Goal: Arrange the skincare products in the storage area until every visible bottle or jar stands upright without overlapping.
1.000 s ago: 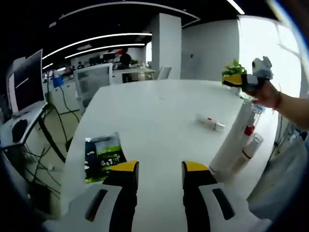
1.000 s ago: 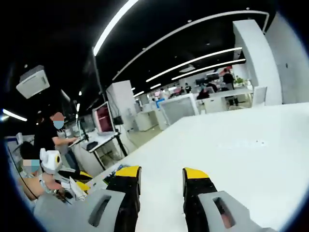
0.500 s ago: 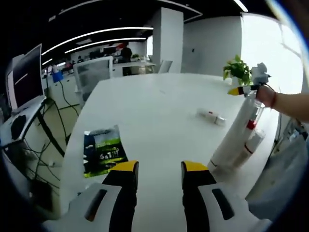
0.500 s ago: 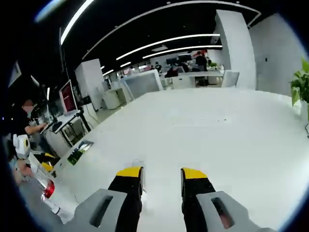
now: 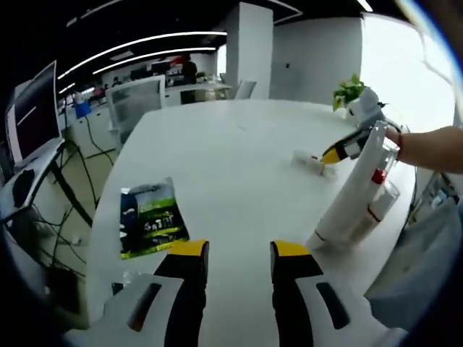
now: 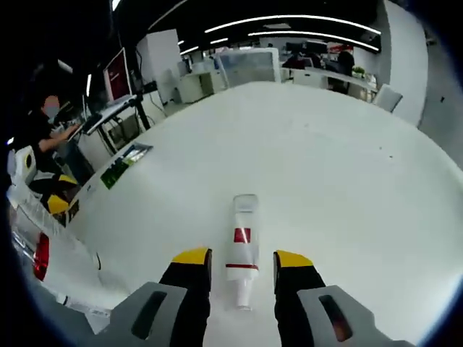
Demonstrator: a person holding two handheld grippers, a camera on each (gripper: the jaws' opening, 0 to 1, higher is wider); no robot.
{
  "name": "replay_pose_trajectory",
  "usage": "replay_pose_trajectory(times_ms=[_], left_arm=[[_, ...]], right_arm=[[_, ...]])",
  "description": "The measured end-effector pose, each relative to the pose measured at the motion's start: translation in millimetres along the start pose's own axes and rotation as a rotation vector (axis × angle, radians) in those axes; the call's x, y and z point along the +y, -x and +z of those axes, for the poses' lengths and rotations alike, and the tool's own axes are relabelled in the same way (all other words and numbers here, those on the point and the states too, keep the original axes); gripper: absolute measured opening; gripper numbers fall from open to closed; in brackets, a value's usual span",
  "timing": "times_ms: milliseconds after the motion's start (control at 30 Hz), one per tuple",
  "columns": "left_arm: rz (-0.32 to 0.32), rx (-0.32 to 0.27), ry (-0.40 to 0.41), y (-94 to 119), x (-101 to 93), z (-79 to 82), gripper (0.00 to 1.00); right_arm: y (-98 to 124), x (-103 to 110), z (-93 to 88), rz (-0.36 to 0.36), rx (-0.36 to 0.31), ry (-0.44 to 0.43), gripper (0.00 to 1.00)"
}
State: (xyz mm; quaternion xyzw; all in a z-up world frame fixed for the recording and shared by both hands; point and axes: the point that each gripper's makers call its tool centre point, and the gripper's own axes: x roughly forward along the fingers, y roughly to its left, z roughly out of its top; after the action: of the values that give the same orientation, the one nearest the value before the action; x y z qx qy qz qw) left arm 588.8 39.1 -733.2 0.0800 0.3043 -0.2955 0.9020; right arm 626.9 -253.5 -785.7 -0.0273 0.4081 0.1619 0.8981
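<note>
A small white bottle with a red label (image 6: pixel 242 249) lies flat on the white table (image 6: pixel 325 159). Its narrow end rests between the two fingers of my right gripper (image 6: pixel 241 259), which is open. The same bottle (image 5: pixel 311 160) shows far across the table in the left gripper view, with the right gripper (image 5: pixel 334 152) just above it. A tall white bottle (image 5: pixel 351 191) stands near the right edge, and a clear bottle with a red band (image 5: pixel 380 201) is behind it. My left gripper (image 5: pixel 239 253) hovers open over bare table.
A green packet (image 5: pixel 148 219) lies on the table to the left of my left gripper. A potted plant (image 5: pixel 347 90) stands at the far right corner. Desks, monitors and a seated person (image 6: pixel 51 116) are beyond the table's left edge.
My right gripper has dropped toward the table, and the lying bottle now sits between its fingers. The left gripper has barely moved.
</note>
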Motion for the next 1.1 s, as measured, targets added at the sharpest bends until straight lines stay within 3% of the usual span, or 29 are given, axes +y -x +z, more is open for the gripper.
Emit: replay_pose_trajectory(times_ms=[400,567,833,1100], left_arm=[[-0.001,0.015,-0.022,-0.3,-1.8,-2.5,0.37],[-0.007,0.019,-0.024,-1.0,-2.9,-3.1,0.37],[-0.014,0.026,-0.034,-2.4,-4.4,-3.5,0.37],[-0.024,0.026,-0.032,-2.4,-6.0,-3.8,0.38]], right_arm=[[-12.3,-5.7,-19.1,-0.046,0.088,0.042,0.20],[-12.7,-10.9,-17.4,-0.079,0.087,0.063,0.14],[-12.7,-11.0,-17.4,-0.089,0.103,0.087,0.13],[3.7,-11.4,-20.8,-0.079,0.086,0.090,0.12]])
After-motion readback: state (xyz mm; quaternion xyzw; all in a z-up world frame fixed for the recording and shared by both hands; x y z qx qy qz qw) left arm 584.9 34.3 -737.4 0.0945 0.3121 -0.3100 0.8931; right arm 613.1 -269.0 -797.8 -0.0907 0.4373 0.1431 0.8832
